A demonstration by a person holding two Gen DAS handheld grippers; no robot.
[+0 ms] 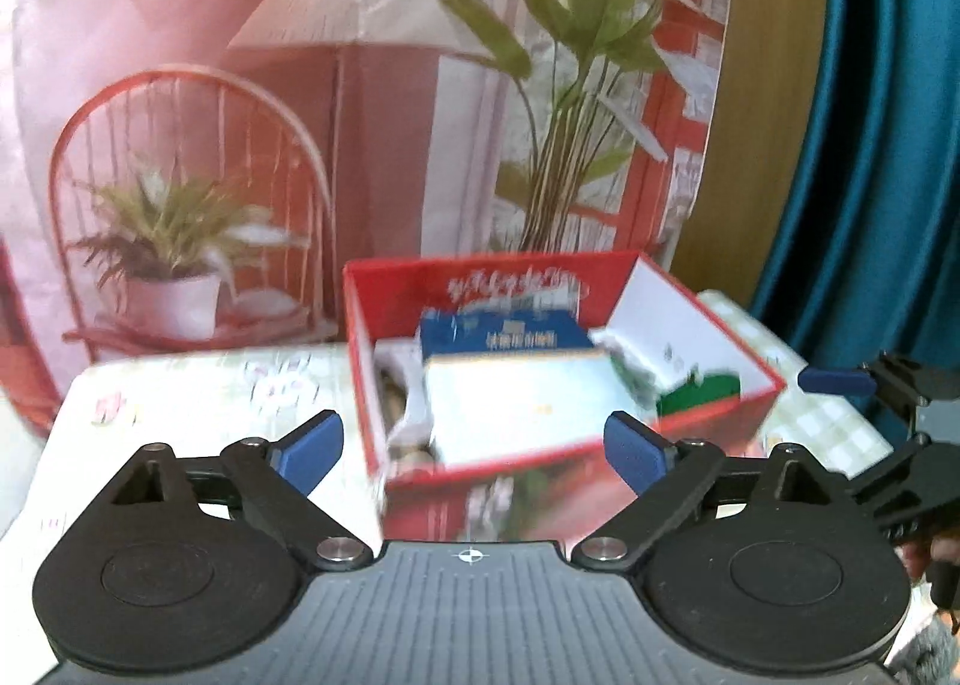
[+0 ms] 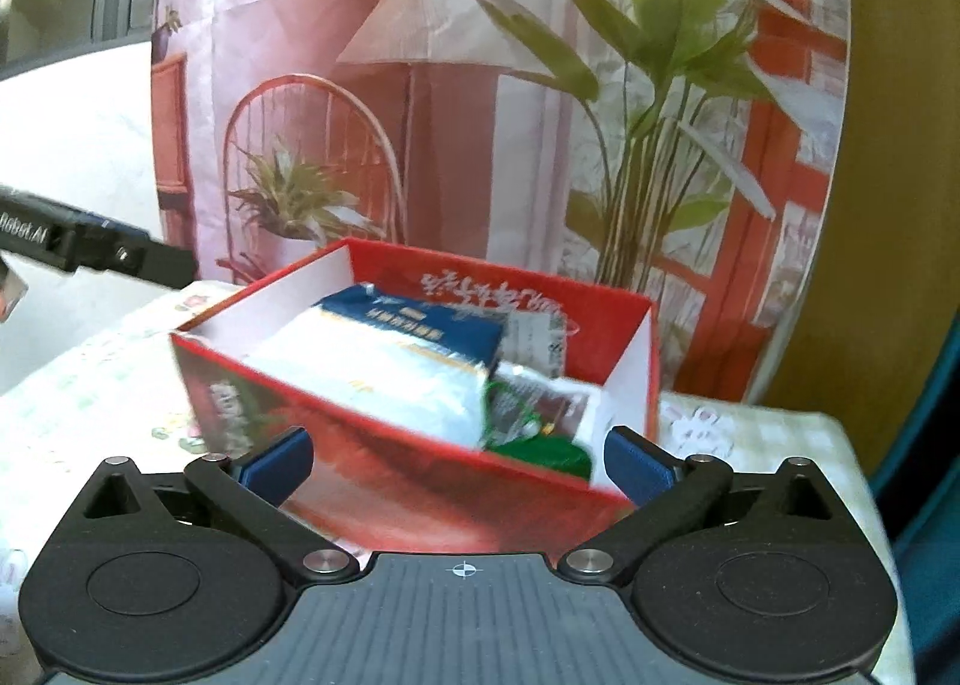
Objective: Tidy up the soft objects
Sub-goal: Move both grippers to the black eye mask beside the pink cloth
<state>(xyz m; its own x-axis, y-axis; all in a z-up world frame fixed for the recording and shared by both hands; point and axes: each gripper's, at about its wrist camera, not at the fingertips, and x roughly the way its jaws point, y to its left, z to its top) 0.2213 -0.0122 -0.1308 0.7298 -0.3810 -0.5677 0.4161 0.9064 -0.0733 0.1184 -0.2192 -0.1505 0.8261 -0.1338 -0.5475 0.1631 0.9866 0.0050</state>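
1. Left gripper (image 1: 474,448): the blue pads stand wide apart with nothing pressed between them. They frame the near corner of the red box without touching it.
2. Right gripper (image 2: 459,469): the jaws are spread fully and hold nothing. The near red wall of the box shows in the gap between the blue pads.
3. The red box (image 1: 516,472) sits on the table (image 1: 198,385), which is covered by a pale, lightly patterned cloth. The box is open on top, with white inner walls.
4. Inside the box, a white soft pack (image 1: 516,397) lies on top near the middle. A blue pack (image 1: 504,334) with white lettering is just behind it, partly covered.
5. A green item (image 1: 699,391) rests in the right-hand corner of the box in the left wrist view; what it is I cannot tell through the blur.
6. Behind the table hangs a printed backdrop (image 1: 240,84) showing a lamp, a chair and potted plants.
7. To the right of it a teal curtain (image 1: 870,144) hangs down.
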